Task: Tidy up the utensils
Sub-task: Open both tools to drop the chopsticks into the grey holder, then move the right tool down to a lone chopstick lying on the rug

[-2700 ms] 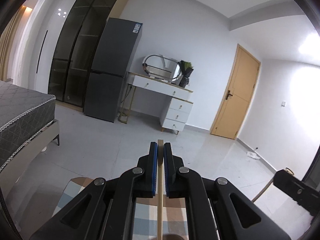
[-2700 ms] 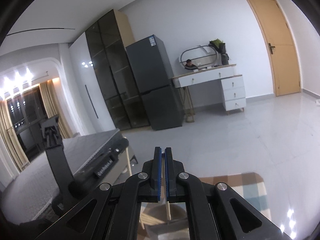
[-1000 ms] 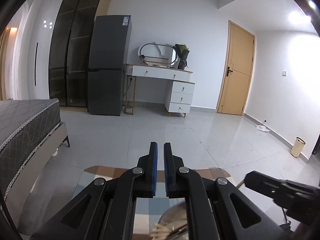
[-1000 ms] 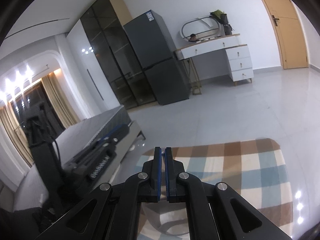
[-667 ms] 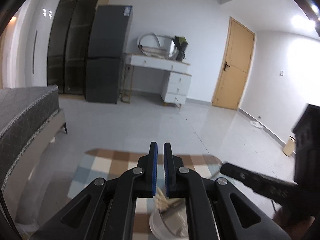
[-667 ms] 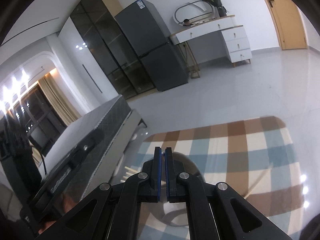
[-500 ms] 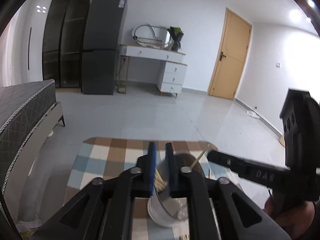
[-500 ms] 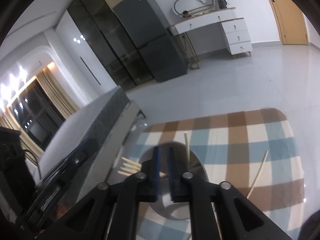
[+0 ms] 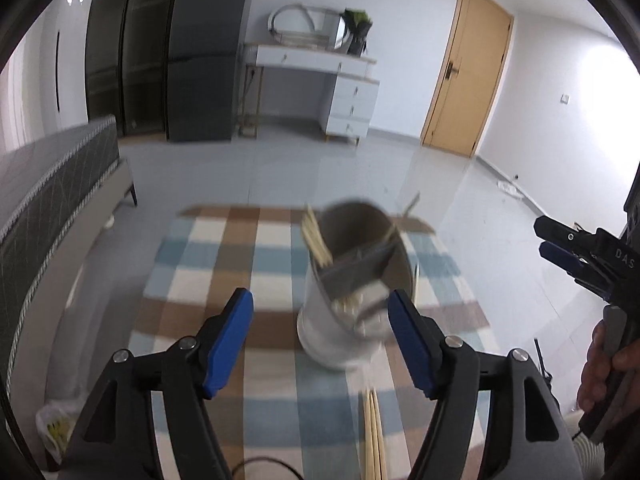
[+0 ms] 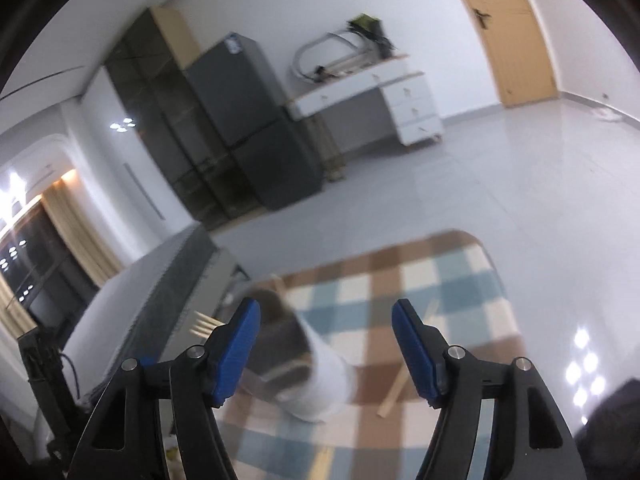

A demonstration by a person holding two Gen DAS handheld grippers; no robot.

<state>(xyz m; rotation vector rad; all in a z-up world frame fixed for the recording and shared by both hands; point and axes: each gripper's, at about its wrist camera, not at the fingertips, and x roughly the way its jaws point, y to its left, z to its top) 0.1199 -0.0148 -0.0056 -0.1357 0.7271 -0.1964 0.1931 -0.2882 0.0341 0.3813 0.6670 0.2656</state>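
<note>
A white round utensil holder (image 9: 352,296) with a grey divider stands on a checked tablecloth (image 9: 256,248), with wooden chopsticks (image 9: 316,236) sticking out of it. My left gripper (image 9: 320,332) is open and empty, its blue pads either side of the holder, just in front of it. More chopsticks (image 9: 374,432) lie on the cloth below it. In the right wrist view, my right gripper (image 10: 326,344) is open and empty above the holder (image 10: 316,376). A loose chopstick (image 10: 394,390) lies to the holder's right. The right gripper also shows at the edge of the left wrist view (image 9: 580,256).
The checked cloth covers a table whose far edge (image 9: 304,210) lies just beyond the holder. A grey bed (image 9: 48,184) stands at the left. A dark fridge (image 9: 204,52), a white dresser (image 9: 316,88) and a wooden door (image 9: 464,72) line the far wall.
Both grippers have tilted down towards the table and opened wide. The chopstick held in the left gripper 2.7 s ago is gone from it. The holder has come into view.
</note>
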